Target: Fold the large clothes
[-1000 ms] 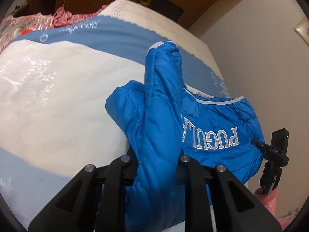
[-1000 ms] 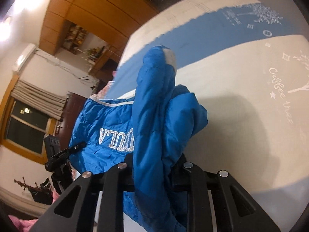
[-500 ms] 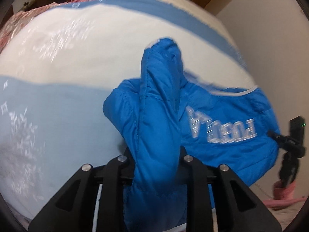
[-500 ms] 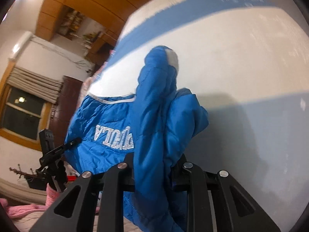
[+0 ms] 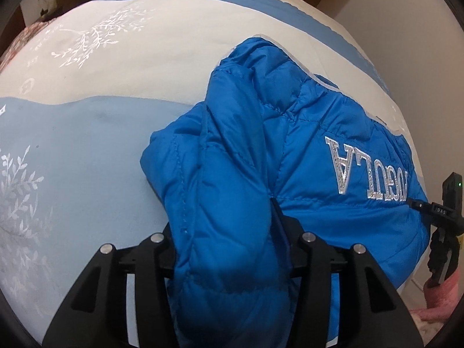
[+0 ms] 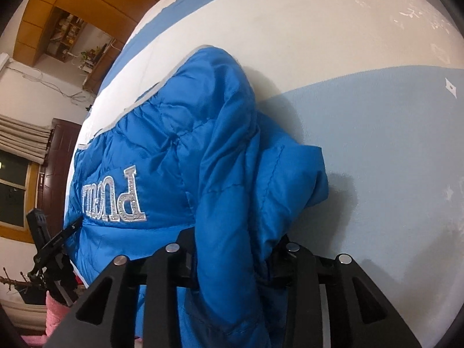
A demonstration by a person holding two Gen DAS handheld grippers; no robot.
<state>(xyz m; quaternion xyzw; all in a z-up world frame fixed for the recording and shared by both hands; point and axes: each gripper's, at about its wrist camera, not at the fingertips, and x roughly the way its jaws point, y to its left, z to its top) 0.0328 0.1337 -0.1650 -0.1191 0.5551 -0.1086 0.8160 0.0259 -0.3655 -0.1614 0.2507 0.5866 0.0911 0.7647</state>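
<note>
Looking down both wrist cameras at the bed (image 5: 87, 145), which I use as my reference.

- Jacket (image 5: 290, 159): blue, quilted, puffy. It lies on the bed cover, across the line where the cream band meets the pale blue band. Its grey-trimmed edge runs along the cream band, on the far side of the bed from my fingers. The bulk heaps back toward the near edge of the bed.
- Lettering (image 5: 368, 171): silver, stitched, and facing up. It reads upside down in the left view. The right view shows its other end (image 6: 116, 200).
- Left gripper (image 5: 232, 237): the fingers stand roughly half apart and have just been opening. A thick fold of jacket bulges up between them and spills over the near side. The fold looks slack rather than pinched. The tips are buried in fabric, so I cannot see the contact itself.
- Right gripper (image 6: 232, 246): the fingers are parted a little less than the left pair and have also just been opening. A tall ridge of jacket (image 6: 203, 159) stands between them and looks loose. The tips are hidden here as well.
- Both grippers point steeply down at the bed (image 6: 377, 145), one at each end of the jacket.
- Beyond the bed, the right view shows wood panelling (image 6: 58, 5) and a dark window (image 6: 14, 188).
</note>
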